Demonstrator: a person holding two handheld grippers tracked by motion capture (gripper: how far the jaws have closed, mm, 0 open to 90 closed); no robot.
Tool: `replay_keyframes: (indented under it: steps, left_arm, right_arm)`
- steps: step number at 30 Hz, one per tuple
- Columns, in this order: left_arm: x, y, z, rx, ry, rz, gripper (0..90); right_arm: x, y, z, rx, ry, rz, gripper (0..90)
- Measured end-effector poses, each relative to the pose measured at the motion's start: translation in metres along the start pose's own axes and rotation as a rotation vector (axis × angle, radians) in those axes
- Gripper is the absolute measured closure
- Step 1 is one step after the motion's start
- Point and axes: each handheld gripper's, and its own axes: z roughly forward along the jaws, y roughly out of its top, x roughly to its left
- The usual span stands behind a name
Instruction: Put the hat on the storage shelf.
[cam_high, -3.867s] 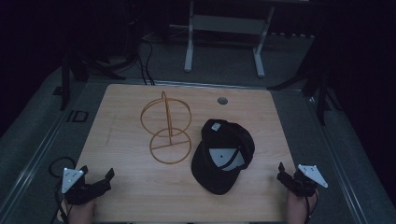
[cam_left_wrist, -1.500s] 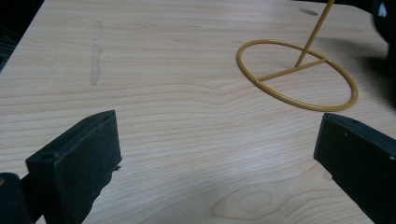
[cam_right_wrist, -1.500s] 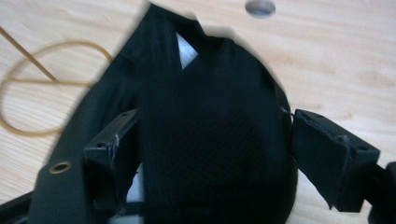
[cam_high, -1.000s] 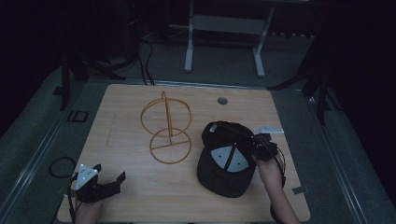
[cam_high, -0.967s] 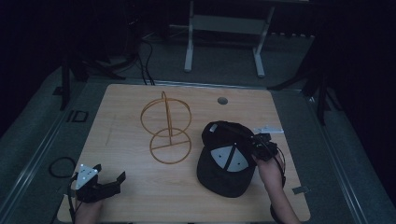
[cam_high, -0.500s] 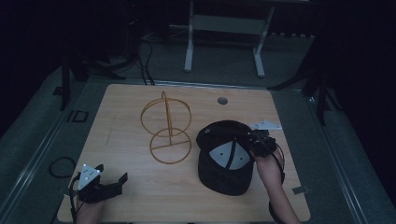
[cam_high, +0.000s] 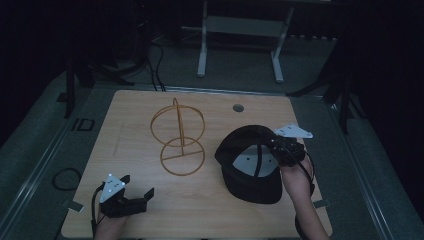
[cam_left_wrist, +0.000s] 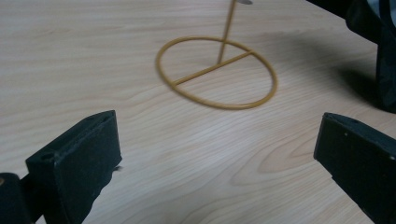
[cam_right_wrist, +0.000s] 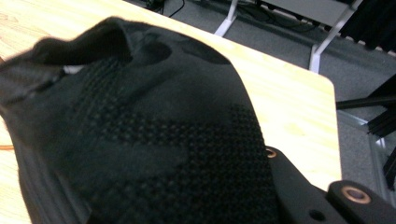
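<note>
Pale woodgrain table (cam_high: 125, 125), brass wire stand (cam_high: 178, 135), left gripper (cam_high: 131, 199) fingers apart, right gripper (cam_high: 280, 150) clamping knit cap (cam_high: 250, 165)

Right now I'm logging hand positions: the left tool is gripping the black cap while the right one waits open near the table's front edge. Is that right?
No, the sides are swapped. In the high view the right tool grips the black cap, and the left tool waits open near the table's front edge; the left gripper view shows its jaws spread wide.
</note>
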Motion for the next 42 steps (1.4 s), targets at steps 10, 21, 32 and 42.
replay_keyframes:
  steps: [10,21,32,42]
  left_arm:
    - [-0.036,0.02,0.022,0.005,-0.101,0.055,1.0]
    - [-0.082,0.062,0.047,-0.036,-0.219,0.143,6.9]
    - [-0.112,0.093,0.072,-0.021,-0.293,0.192,6.9]
    - [-0.136,0.117,0.095,-0.036,-0.33,0.226,13.6]
  right_arm:
    - [0.0,0.006,-0.02,-0.051,0.0,-0.02,88.6]
    - [0.006,0.005,-0.034,-0.091,0.021,-0.048,88.7]
    - [0.015,0.004,-0.041,-0.112,0.058,-0.067,88.6]
    - [0.021,0.008,-0.053,-0.148,0.09,-0.08,88.6]
